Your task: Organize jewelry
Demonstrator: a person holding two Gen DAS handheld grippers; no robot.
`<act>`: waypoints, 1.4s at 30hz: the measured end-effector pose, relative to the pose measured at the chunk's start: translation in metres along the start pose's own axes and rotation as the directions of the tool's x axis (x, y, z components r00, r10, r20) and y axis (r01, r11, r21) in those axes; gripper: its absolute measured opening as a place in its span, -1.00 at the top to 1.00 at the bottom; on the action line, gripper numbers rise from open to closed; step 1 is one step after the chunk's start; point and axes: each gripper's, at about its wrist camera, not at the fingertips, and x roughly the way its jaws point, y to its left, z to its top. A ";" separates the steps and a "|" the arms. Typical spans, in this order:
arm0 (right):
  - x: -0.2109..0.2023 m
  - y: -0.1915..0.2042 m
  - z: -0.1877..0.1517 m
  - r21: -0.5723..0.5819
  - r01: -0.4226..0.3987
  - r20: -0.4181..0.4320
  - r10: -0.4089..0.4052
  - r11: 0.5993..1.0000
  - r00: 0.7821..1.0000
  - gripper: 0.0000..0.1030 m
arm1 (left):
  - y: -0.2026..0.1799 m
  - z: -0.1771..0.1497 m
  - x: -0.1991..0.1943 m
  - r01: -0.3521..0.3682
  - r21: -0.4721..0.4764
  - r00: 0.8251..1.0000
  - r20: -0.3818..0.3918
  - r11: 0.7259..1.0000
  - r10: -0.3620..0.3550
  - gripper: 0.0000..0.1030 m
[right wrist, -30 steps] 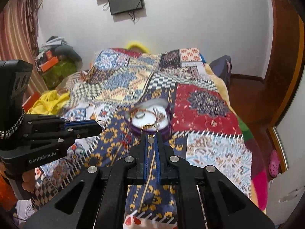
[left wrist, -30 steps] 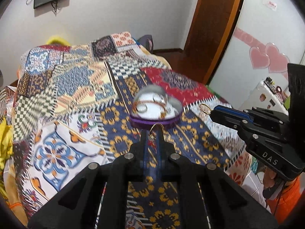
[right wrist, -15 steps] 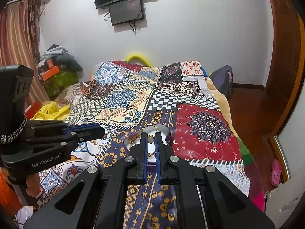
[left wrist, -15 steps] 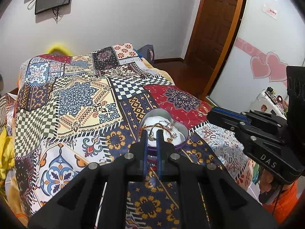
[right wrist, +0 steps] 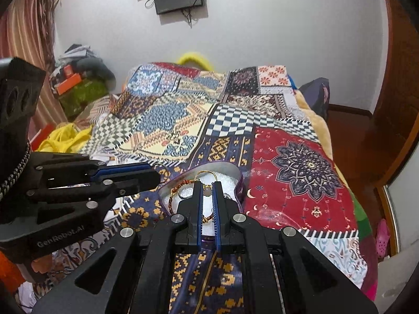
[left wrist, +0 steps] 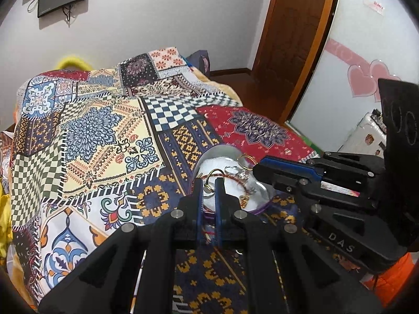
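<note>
Gold earrings hang over the heart-shaped box (right wrist: pixel 230 172), one pinched by each gripper, left (left wrist: pixel 209 183) and right (right wrist: pixel 207 188), both lower than before

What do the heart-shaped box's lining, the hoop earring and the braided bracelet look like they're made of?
Box lining: white, fuzzy, probably foam or plush. Hoop earring: thin, shiny gold-coloured metal, judging by its glint. Bracelet: red-brown braided cord, matte, likely thread. Right gripper holds the earring over the box.
</note>
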 end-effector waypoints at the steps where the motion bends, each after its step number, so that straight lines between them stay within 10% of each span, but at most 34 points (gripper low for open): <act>1: 0.004 0.000 0.000 -0.004 -0.003 -0.013 0.003 1.000 1.000 0.88 | 0.001 0.000 0.004 0.001 -0.001 1.000 -0.009 1.000 -0.001 0.87; 30: 0.016 -0.003 -0.003 -0.057 0.032 -0.110 -0.038 0.998 0.993 0.83 | -0.001 0.002 0.012 -0.006 0.020 0.999 -0.048 1.000 0.007 0.79; 42: -0.017 0.006 -0.003 -0.068 0.085 -0.051 -0.088 0.994 0.995 0.30 | 0.003 -0.001 -0.036 -0.054 -0.007 0.998 0.022 0.999 0.054 0.32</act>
